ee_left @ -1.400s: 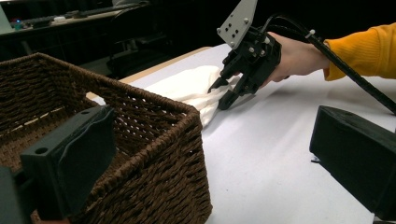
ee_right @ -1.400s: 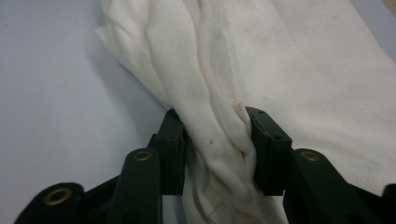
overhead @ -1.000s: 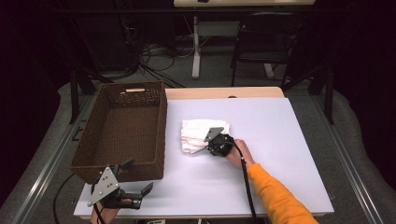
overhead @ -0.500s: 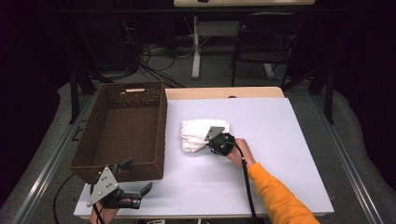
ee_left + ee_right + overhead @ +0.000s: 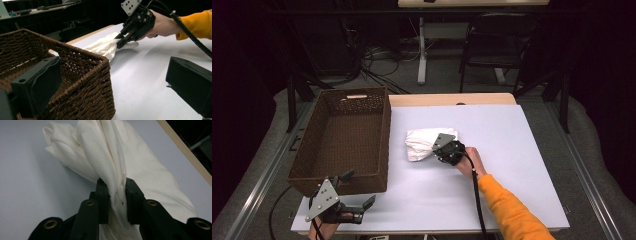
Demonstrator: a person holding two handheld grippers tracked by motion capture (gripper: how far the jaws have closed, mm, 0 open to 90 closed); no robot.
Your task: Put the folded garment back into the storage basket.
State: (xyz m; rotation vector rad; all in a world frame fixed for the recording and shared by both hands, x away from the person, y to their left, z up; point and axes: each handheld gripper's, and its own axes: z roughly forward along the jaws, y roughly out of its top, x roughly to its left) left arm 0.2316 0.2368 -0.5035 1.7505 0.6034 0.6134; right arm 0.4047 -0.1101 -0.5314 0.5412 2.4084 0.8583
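from above, the right hand-held gripper (image 5: 443, 149) pinches the white cloth (image 5: 424, 143) on the counter (image 5: 522, 150), beside the basket (image 5: 343, 140), probably its destination. the left hand-held gripper (image 5: 110, 82) waits with jaws apart. close up, bunched folds sit clamped between the right jaws.

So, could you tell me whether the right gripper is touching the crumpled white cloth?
Touching: the right gripper view shows the right gripper with both jaws pinching a fold of the white cloth.
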